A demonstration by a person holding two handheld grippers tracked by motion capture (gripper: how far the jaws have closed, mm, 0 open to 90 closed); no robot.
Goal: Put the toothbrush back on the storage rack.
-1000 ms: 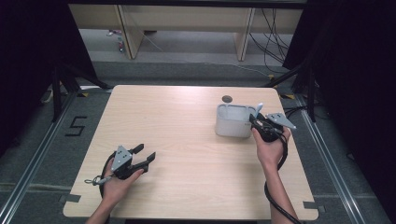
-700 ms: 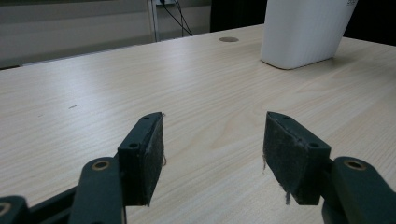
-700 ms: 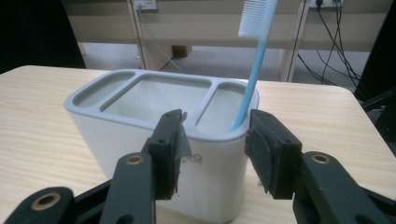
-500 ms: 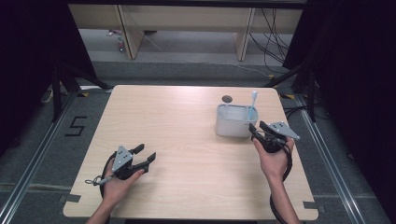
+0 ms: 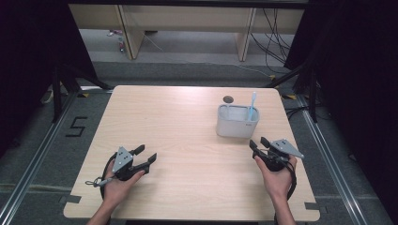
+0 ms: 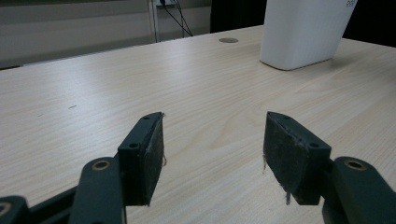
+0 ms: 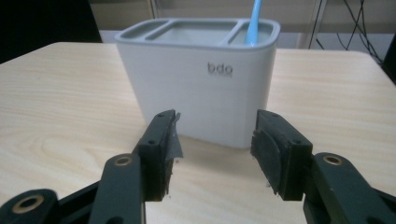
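A white divided holder [image 5: 237, 121] stands on the right half of the wooden table [image 5: 178, 122], with a light blue toothbrush [image 5: 252, 106] upright in its right compartment. In the right gripper view the holder [image 7: 201, 79] and the toothbrush [image 7: 255, 21] sit just beyond the jaws. My right gripper [image 5: 259, 143] rests on the table in front of the holder; its jaws have just been opening, and nothing is between them [image 7: 215, 140]. My left gripper [image 5: 144, 153] lies near the front left, open and empty [image 6: 214, 140], pointing toward the holder [image 6: 306, 32].
A small round dark grommet [image 5: 228, 99] sits in the tabletop behind the holder. Wooden shelving and cables stand beyond the table's far edge. Dark curtains flank both sides.
My right gripper let go of the toothbrush, which now stands in the holder, and drew back toward the table's front edge, lower down. The left gripper stayed put.
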